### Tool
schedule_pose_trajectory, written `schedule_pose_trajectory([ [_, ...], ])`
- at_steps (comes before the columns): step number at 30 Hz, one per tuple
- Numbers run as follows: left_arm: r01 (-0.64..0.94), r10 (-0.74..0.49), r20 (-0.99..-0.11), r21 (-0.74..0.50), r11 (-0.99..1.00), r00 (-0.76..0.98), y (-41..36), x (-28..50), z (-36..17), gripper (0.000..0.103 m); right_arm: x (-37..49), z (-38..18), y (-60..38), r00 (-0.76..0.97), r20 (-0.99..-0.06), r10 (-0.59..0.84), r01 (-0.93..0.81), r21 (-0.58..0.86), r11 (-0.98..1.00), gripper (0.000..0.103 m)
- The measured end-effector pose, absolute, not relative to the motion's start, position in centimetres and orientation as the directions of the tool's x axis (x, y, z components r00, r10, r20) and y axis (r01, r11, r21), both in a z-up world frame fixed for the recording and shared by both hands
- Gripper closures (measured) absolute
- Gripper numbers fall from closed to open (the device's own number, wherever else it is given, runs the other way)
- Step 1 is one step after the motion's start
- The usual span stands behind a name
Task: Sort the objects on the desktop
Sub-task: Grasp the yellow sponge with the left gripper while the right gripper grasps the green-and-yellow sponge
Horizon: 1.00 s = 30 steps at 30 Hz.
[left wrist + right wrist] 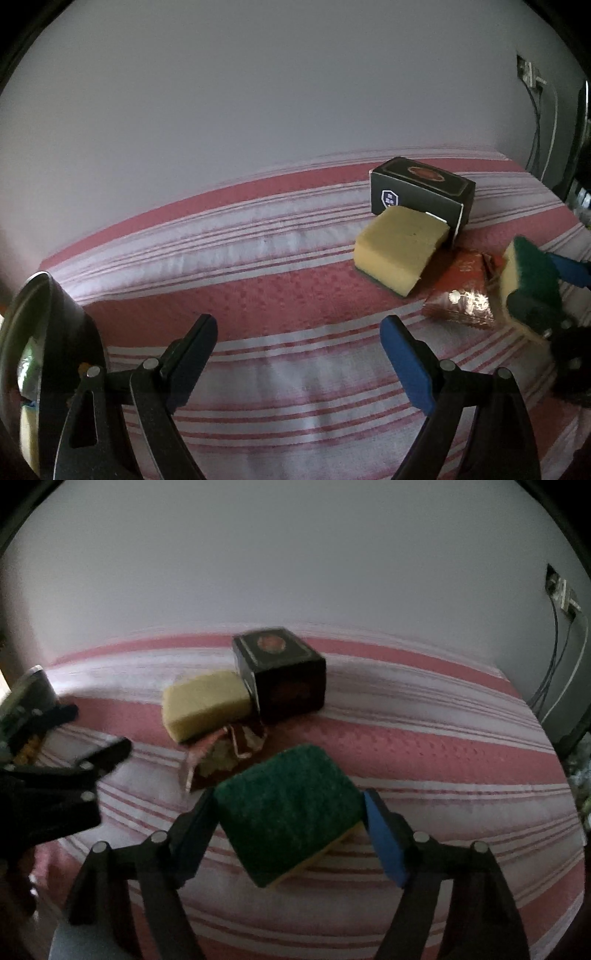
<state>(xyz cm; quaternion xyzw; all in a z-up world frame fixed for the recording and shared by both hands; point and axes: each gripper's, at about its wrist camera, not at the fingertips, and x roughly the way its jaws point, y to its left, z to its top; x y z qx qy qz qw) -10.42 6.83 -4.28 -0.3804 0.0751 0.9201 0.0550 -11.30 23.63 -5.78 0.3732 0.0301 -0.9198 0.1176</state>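
Observation:
My right gripper (pixel 288 797) is shut on a green-topped yellow sponge (pixel 288 812), a pad pressing each side; the left wrist view shows this sponge (pixel 532 273) tilted at the far right. A plain yellow sponge (pixel 399 251) leans against a black box (pixel 421 188) with a red emblem on its top. In front of them lies a red-brown foil packet (pixel 461 291). The left gripper (pixel 299 325) stands open over the cloth with nothing between its fingers, left of the pile. The right wrist view also shows the yellow sponge (pixel 203 705), the black box (pixel 280 664) and the foil packet (pixel 218 760).
A pink and white striped cloth (pixel 258 258) covers the table against a pale wall. A dark round-rimmed object (pixel 37 350) sits at the left gripper's left side. A wall socket with cables (pixel 561 590) hangs at the far right, past the table's edge.

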Motion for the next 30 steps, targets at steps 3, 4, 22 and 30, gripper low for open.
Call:
schedule_pose_trajectory([
  [3,-0.171,0.076,-0.694,0.068,-0.983,-0.716,6.9,-11.1,-4.3,0.012,-10.2,-4.9,25.5,-0.743,-0.62,-0.252,0.23,0.117,-0.966,0.025],
  [4,-0.172,0.075,-0.684,0.074,-0.982,-0.726,7.1,-11.3,-4.2,0.012,-9.8,-4.6,26.3,-0.762,-0.591,-0.265,0.218,0.151,-0.964,0.025],
  [22,-0.357,0.172,-0.758,0.085,-0.93,-0.63,13.9,-18.5,-5.7,0.012,-10.3,-4.0,29.8,-0.81,-0.557,-0.184,0.083,0.203,-0.976,0.025],
  [30,-0.324,0.242,-0.77,-0.049,-0.945,-0.591,12.6,-19.8,-5.8,0.046,-10.4,-4.3,30.1,-0.803,-0.566,-0.185,0.067,0.222,-0.973,0.024],
])
